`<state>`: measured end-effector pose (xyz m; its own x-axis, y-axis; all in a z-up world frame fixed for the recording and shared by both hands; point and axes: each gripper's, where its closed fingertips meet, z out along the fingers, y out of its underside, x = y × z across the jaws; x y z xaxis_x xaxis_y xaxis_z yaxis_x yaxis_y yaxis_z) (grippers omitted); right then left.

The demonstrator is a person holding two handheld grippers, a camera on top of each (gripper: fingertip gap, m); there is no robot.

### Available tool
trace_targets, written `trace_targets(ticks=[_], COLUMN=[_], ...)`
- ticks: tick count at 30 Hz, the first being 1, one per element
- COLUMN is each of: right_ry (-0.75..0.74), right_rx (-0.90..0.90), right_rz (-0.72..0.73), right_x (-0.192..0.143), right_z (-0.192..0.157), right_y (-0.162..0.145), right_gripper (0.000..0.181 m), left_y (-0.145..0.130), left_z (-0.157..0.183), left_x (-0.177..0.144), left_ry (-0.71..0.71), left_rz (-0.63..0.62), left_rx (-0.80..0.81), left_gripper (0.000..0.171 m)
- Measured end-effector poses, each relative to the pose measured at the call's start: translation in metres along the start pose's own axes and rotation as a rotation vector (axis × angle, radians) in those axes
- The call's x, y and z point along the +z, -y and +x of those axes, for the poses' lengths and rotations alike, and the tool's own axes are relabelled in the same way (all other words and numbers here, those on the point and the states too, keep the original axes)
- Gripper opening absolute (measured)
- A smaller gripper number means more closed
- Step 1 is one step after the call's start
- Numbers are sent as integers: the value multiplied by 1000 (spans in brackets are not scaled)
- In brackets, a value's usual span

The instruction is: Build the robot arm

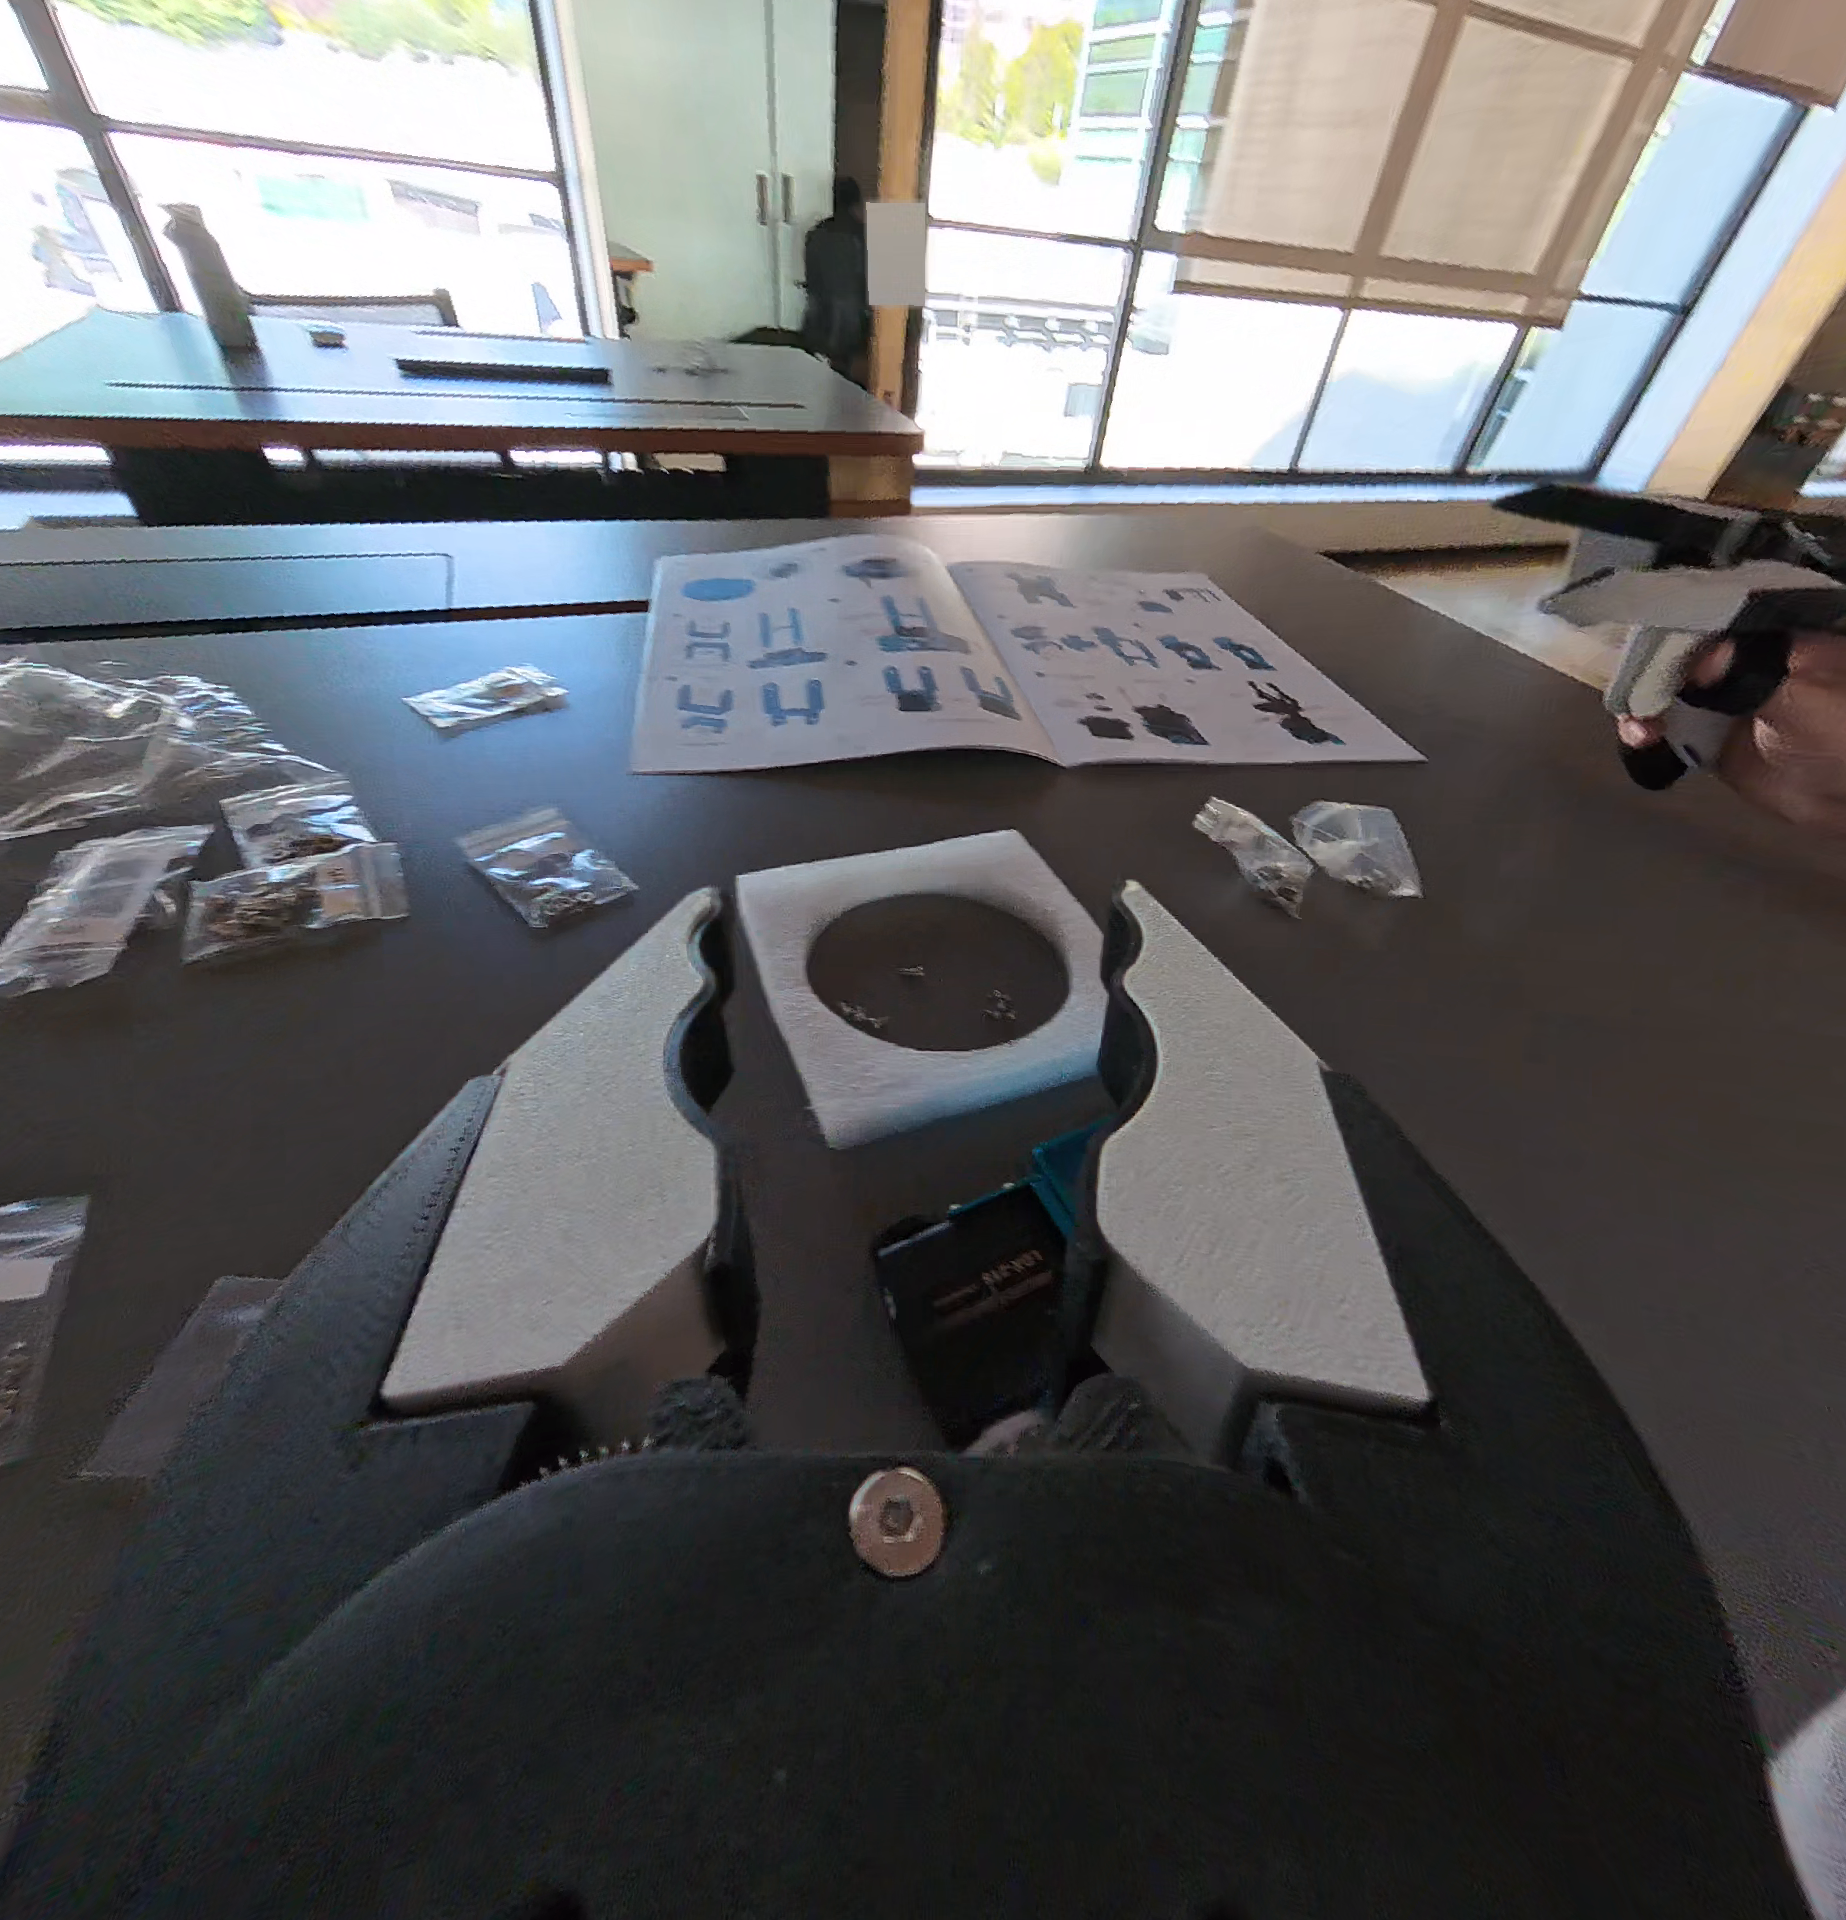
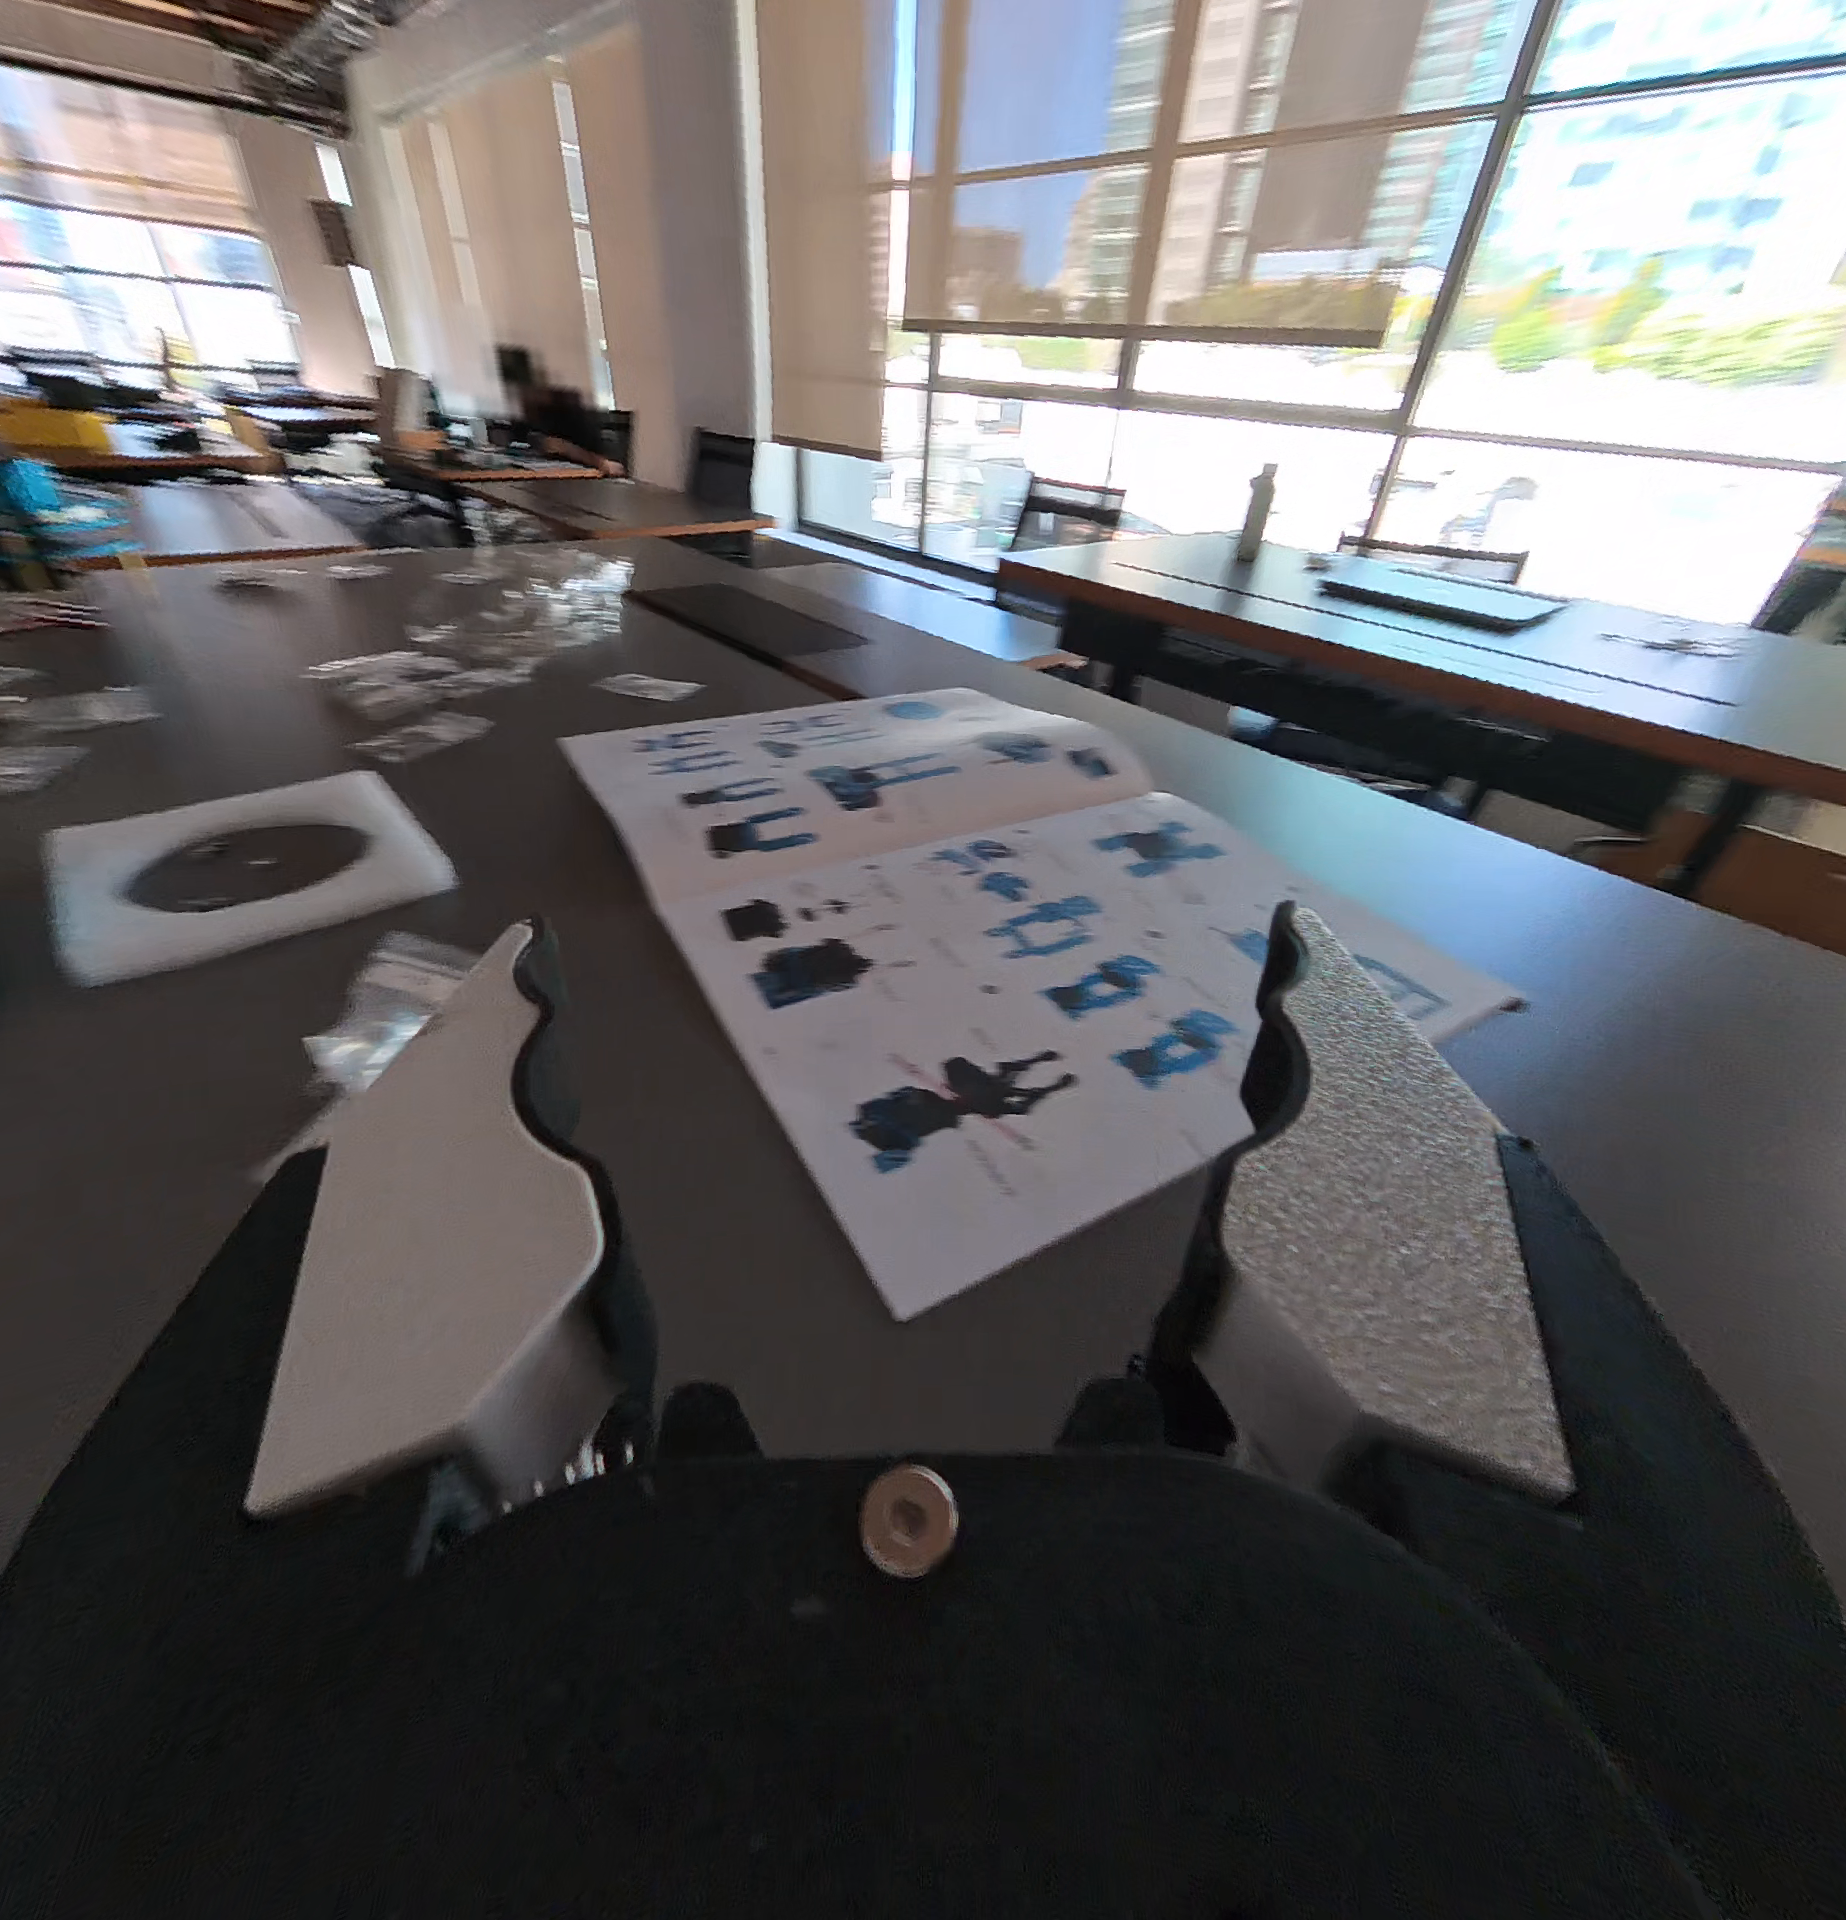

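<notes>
My left gripper (image 1: 917, 902) is open and low over the dark table (image 1: 1521, 1091). Just beyond its fingertips lies a white foam square (image 1: 794, 1060) with a round hole holding a few tiny screws (image 1: 914, 974). A small black and teal part (image 1: 976, 1309) lies between the fingers, close to the right one; I cannot tell if they touch. My right gripper (image 2: 908, 928) is open and empty, above the near page of an open booklet (image 2: 1002, 1039) with blue and black drawings. It also shows at the right edge of the left wrist view (image 1: 1719, 613), held by a hand.
Several clear bags of small hardware (image 1: 285, 894) lie on the left, with crumpled plastic (image 1: 98, 738) behind. Two small bags (image 1: 1314, 852) lie to the right of the foam. The booklet (image 1: 1002, 665) lies behind the foam. Another table (image 2: 1470, 644) stands by the windows.
</notes>
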<state>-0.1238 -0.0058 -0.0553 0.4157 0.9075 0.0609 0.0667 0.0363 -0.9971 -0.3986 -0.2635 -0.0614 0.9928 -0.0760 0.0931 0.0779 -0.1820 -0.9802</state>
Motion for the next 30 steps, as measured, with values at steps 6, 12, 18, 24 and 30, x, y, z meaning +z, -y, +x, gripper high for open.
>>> trace_targets(ticks=[6, 12, 18, 24, 30], right_ry=[-325, -398, -282, -190, -182], right_rx=[24, -30, 29, -43, -74], right_rz=[124, 106, -4, -61, -45], right_x=[-18, -46, -21, -8, -9], right_z=[61, 76, 67, 43, 39], right_y=[3, 4, -18, -24, -22], right_gripper=[91, 32, 17, 8, 1], left_y=[5, 8, 12, 6, 5], left_z=[-46, -57, -59, -64, -62], left_x=[10, 5, 1, 5, 8], left_ry=[204, 335, 392, 440, 448], left_rz=[96, 201, 239, 181, 161], left_rx=[68, 99, 112, 161, 211], left_gripper=[86, 79, 77, 71, 57])
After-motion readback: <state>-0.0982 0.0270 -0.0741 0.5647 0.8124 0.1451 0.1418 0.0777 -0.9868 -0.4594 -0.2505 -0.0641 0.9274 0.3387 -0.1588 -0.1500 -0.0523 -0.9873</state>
